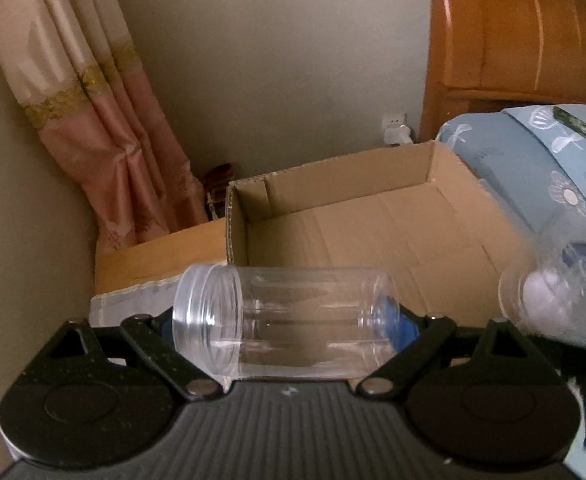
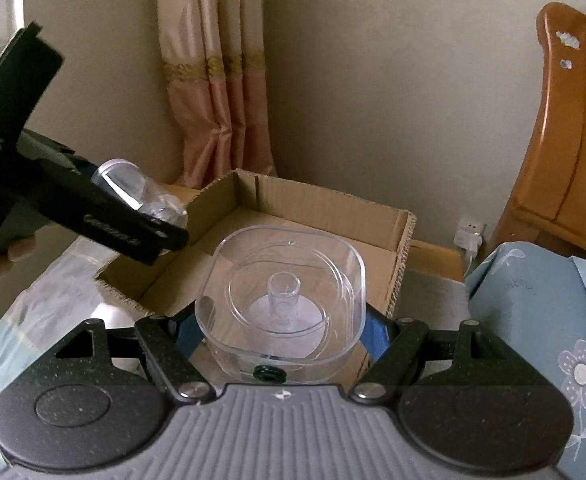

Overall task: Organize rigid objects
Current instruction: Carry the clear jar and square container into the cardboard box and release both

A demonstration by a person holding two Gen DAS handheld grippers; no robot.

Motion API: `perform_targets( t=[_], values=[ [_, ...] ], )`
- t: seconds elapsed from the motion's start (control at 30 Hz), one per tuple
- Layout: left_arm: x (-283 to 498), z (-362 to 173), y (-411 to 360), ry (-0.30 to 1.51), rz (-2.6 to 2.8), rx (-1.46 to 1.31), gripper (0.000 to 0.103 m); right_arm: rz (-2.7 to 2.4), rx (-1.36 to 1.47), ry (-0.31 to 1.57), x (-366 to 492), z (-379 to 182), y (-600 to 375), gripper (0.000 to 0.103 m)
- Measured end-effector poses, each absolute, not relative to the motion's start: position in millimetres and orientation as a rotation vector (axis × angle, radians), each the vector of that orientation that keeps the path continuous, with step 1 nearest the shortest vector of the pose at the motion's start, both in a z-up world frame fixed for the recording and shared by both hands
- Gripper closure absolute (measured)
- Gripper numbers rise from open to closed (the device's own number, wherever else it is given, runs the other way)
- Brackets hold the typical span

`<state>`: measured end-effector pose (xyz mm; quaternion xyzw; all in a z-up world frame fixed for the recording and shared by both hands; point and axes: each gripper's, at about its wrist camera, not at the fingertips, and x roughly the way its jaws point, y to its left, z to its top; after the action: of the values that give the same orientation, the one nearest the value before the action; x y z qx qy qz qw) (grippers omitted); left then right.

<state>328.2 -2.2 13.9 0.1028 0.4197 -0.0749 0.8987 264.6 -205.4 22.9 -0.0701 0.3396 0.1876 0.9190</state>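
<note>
My left gripper [image 1: 289, 320] is shut on a clear round plastic jar [image 1: 285, 320], held sideways with its threaded mouth to the left, above the near edge of an open cardboard box [image 1: 373, 208]. My right gripper [image 2: 281, 328] is shut on a clear square plastic container [image 2: 285, 300] with a central post, held over the same box [image 2: 325, 208]. In the right wrist view the left gripper [image 2: 149, 228] with its jar [image 2: 133, 192] is at the left of the box. In the left wrist view the square container [image 1: 557, 296] shows blurred at the right.
The box sits on a surface beside a bed with blue floral bedding [image 1: 533, 152] and a wooden headboard [image 1: 513, 40]. A pink curtain [image 1: 105, 120] hangs at the wall corner. A wall socket with a plug [image 2: 469, 236] is behind the box.
</note>
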Motion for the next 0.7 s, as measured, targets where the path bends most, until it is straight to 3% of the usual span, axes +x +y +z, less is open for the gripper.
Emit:
perform_targets(
  t=[0.17,0.23,0.7],
  values=[
    [352,0,-4,0.904,-0.142,0.187,0.010,0.396,-0.131,0.726,282,13,-200,0.020],
    [358,-3,-7,0.916,-0.143,0.185,0.010,0.405,-0.124,0.713,283,12,-200,0.000],
    [383,-10,-18,0.929,-0.111,0.165,0.007,0.404,-0.143,0.682,252,16,-207,0.000]
  ],
)
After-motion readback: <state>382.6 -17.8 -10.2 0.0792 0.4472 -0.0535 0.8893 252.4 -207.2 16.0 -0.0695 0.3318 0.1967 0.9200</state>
